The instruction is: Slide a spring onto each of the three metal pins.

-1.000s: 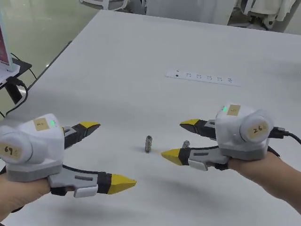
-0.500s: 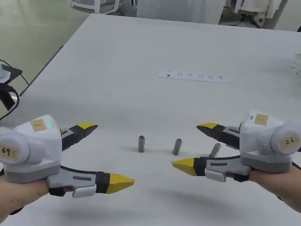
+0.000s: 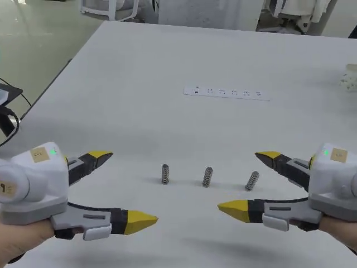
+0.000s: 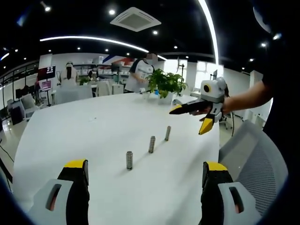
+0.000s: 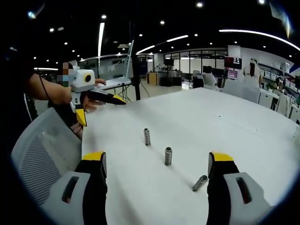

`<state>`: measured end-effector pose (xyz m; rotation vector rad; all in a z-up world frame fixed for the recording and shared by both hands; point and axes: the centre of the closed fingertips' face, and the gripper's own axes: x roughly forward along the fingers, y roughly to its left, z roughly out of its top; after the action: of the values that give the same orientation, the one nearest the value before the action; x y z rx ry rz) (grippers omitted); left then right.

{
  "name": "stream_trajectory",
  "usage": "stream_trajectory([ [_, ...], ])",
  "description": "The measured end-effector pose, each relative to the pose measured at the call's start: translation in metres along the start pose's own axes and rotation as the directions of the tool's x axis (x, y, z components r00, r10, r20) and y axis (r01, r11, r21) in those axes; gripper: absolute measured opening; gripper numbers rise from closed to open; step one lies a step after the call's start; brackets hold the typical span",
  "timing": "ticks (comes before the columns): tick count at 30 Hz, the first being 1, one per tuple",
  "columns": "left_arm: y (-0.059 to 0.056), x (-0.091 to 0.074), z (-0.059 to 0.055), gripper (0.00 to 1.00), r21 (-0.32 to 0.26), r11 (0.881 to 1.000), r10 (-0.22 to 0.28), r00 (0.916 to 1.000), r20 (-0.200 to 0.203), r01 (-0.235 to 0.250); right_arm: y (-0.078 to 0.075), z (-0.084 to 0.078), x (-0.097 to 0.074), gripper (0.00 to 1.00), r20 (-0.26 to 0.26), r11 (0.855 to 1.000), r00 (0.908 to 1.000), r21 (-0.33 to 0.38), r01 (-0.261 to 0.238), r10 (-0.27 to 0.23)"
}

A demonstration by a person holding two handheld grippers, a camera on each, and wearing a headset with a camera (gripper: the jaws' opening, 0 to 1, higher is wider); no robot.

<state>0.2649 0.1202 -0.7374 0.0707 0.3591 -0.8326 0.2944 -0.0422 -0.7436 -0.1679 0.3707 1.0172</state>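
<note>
The left gripper [image 3: 128,187] and right gripper [image 3: 242,181] are held wide open and empty, yet the tilted spring [image 3: 252,180] could be toppled if brushed by the nearby right jaw.

an open-plan office: a long white table [image 3: 167,67] with a power strip [image 3: 226,92], a grey mesh chair [image 4: 253,159], a potted plant [image 4: 166,84], a wall screen [image 4: 47,72], a person standing [image 4: 138,78] behind, a ceiling air vent [image 4: 135,19] and strip lights [image 4: 93,40] overhead.
</note>
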Motion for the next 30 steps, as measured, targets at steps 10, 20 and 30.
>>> stream_trajectory([
  [10, -0.001, 0.000, 0.002, 0.99, -0.003, 1.000, -0.001, 1.0000, 0.002, 0.001, -0.006, -0.016, -0.017, 0.96, 0.001, 0.999, 0.9998, 0.043, 0.022, -0.022],
  [20, -0.001, -0.001, -0.004, 0.99, -0.019, 1.000, -0.003, 1.0000, -0.004, 0.003, -0.018, -0.033, -0.037, 0.99, -0.029, 0.996, 0.9982, 0.077, 0.054, -0.052],
  [30, 0.000, -0.007, -0.012, 0.99, -0.045, 0.999, 0.012, 0.9999, -0.004, -0.012, -0.024, -0.047, -0.051, 0.99, -0.062, 0.992, 0.9945, 0.091, 0.090, -0.084],
])
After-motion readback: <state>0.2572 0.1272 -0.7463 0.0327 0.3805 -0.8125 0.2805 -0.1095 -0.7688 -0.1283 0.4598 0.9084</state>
